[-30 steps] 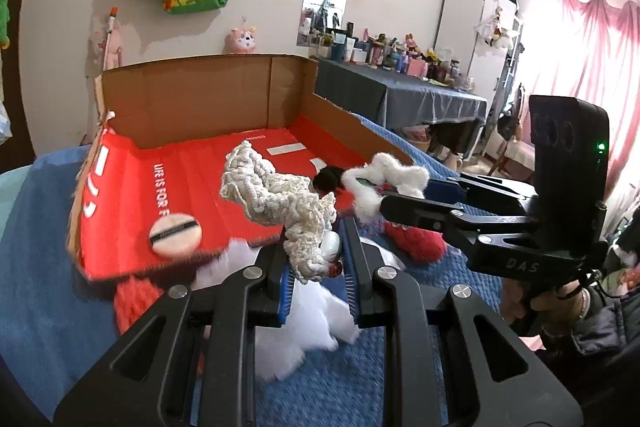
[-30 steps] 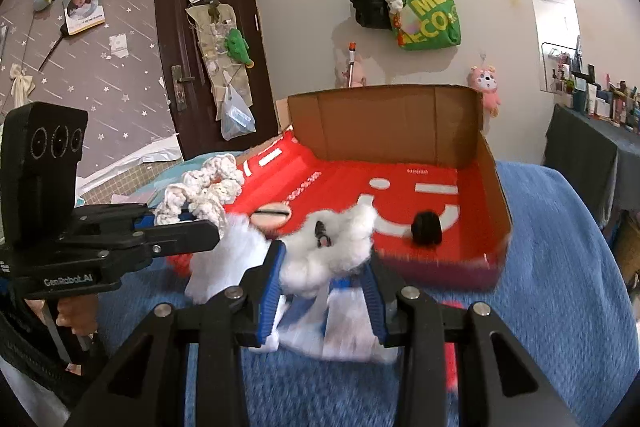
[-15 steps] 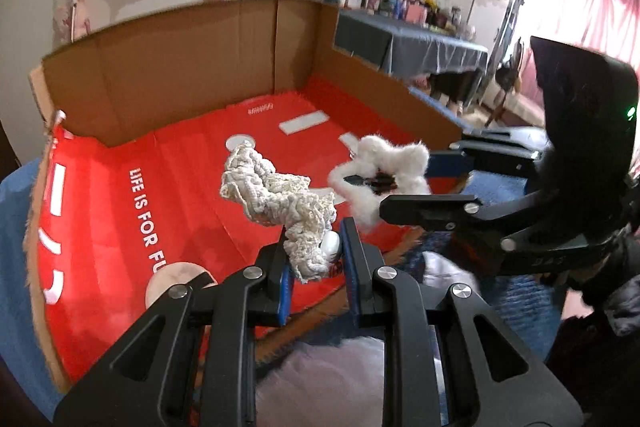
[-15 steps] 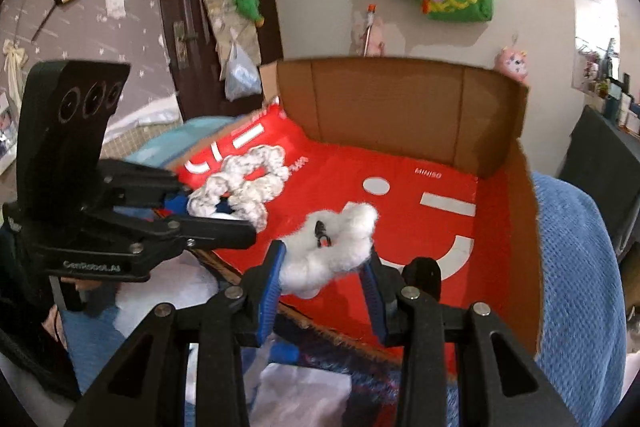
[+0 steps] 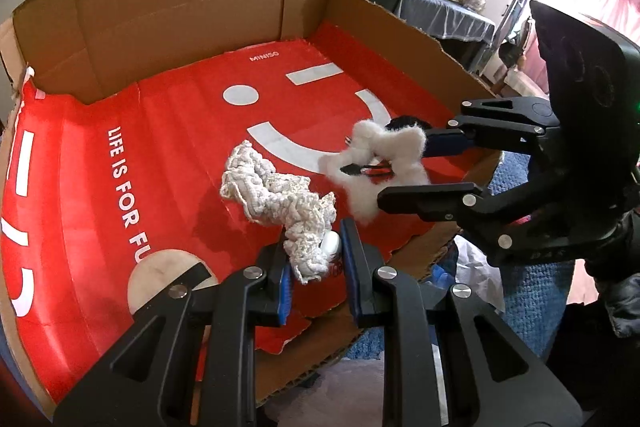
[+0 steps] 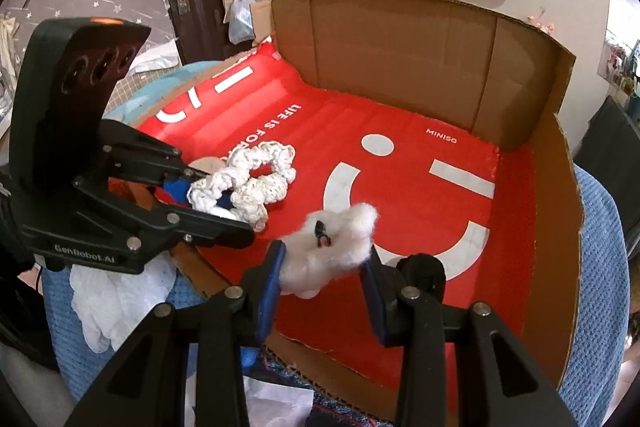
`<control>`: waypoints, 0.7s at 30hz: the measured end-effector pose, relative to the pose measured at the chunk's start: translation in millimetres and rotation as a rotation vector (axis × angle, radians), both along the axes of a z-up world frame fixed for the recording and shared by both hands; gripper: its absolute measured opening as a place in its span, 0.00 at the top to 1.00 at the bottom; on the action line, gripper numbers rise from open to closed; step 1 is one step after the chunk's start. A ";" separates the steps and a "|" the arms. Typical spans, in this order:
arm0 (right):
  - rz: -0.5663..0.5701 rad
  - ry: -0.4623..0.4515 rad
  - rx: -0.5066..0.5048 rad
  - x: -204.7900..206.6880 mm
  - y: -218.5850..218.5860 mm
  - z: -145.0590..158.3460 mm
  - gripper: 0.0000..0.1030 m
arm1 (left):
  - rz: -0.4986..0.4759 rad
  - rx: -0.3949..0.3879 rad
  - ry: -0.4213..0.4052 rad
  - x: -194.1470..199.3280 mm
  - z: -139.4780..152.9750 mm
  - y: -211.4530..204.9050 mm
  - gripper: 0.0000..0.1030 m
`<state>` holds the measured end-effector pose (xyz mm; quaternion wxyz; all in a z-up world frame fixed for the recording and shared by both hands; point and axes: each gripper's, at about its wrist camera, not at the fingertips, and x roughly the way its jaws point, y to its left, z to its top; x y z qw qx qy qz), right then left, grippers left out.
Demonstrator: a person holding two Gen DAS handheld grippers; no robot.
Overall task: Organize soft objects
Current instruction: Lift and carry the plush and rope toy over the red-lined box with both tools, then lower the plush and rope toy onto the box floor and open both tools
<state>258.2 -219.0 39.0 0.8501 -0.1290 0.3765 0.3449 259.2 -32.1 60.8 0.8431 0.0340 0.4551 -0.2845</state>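
Left wrist view: a cardboard box (image 5: 180,7) with a red liner sits on a blue blanket (image 5: 532,291); a cluttered dark table lies beyond. The left tongs (image 5: 316,259) pinch a crocheted scrunchie (image 5: 280,199) over the liner.

Right wrist view: the right tongs (image 6: 324,267) clamp a fluffy white scrunchie (image 6: 332,243) above the low front edge; the liner ahead is mostly bare.

Cream crochet scrunchie (image 5: 280,199), fluffy white scrunchie (image 6: 332,247), held over box (image 5: 180,7)

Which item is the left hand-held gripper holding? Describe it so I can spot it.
Look over the red-lined cardboard box. The left hand-held gripper pinches a cream crocheted scrunchie. Its knotted yarn sets it apart from the fluffy white scrunchie beside it.
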 end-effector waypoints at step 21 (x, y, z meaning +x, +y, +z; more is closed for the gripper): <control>0.027 0.061 -0.093 13.2 13.6 -9.6 0.60 | 0.024 0.021 0.055 6.6 -8.5 -2.0 0.81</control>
